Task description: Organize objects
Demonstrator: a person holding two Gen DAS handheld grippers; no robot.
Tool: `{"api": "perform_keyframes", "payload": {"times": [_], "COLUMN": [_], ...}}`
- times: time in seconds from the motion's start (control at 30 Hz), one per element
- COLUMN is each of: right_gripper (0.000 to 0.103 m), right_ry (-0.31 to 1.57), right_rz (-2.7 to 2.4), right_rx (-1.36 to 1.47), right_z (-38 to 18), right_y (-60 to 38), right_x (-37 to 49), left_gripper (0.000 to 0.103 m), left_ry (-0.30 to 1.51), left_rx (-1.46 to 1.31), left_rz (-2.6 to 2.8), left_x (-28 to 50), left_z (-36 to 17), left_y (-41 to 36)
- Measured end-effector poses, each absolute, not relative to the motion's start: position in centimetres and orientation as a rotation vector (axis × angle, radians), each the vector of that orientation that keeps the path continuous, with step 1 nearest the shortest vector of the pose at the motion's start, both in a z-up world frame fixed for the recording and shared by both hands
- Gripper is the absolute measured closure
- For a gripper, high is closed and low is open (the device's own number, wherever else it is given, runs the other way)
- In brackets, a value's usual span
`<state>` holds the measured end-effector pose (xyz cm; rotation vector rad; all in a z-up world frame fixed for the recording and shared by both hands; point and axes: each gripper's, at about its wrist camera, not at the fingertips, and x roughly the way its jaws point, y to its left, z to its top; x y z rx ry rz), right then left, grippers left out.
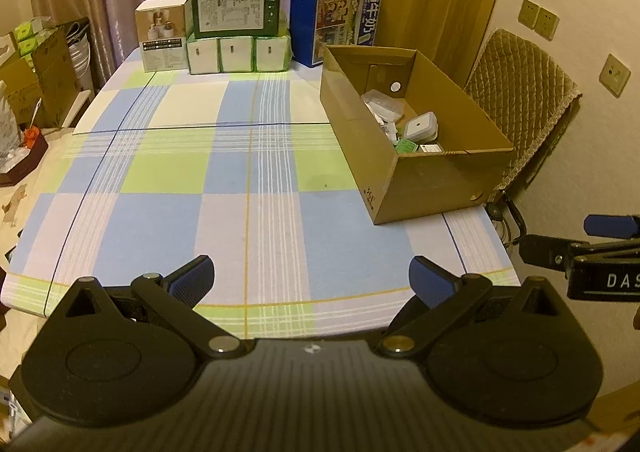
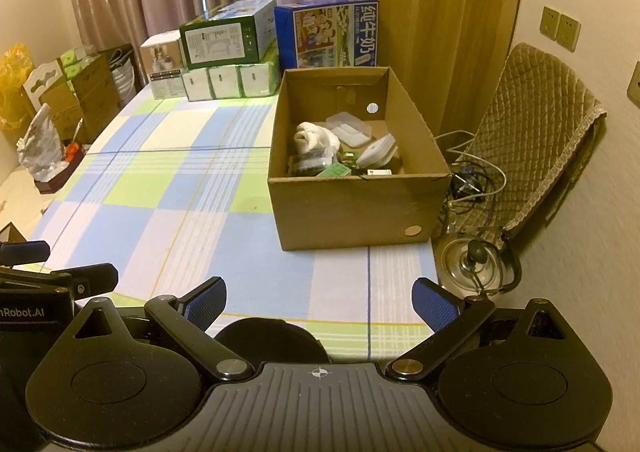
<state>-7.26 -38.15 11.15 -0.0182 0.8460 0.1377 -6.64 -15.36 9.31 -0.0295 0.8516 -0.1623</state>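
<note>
You hold both grippers low at the near edge of the desk [image 1: 256,187], side by side. The left gripper [image 1: 310,282] has its jaws spread wide with nothing between them; the right gripper [image 2: 318,302] is likewise spread and empty. That reads as a rest stance, either before a reach or with the sorting finished.

The objects are gathered in the carton [image 2: 352,203], right of centre in both views. Inside you can see a white cloth [image 2: 314,139], a clear case [image 2: 348,127], a white square box [image 2: 376,149] and some green packets [image 2: 334,171], piled loosely toward the near end. The far end of the carton floor is bare, so there is room to spread them.

The carton stands near the desk's right edge, just short of the chair [image 2: 536,139], with a kettle [image 2: 476,264] and cables [image 2: 476,175] below at lower right. Judge that side tight: a nudge rightward could tip the carton off.

The checked cloth from centre to left of the frame is bare and gives you free travel. Stacked boxes [image 1: 236,7] line the far edge at upper centre, touching one another, well apart from your grippers.
</note>
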Motion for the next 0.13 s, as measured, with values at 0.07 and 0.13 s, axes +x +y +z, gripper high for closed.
{"api": "perform_keyframes", "payload": {"times": [0.07, 0.13], "right_gripper": [0.006, 0.006], "right_ry": [0.844, 0.844], "right_rz": [0.138, 0.138], "right_rx": [-0.018, -0.017], "right_z": [11.13, 11.14], "right_y": [-38.14, -38.14], "right_x": [-7.28, -7.27], "left_gripper": [0.001, 0.001], "left_ry": [0.845, 0.844], "left_rx": [-0.045, -0.050], "left_rz": [-0.146, -0.142], "left_x": [-6.72, -6.69], "left_z": [9.29, 9.22], "left_y": [-15.11, -14.95]}}
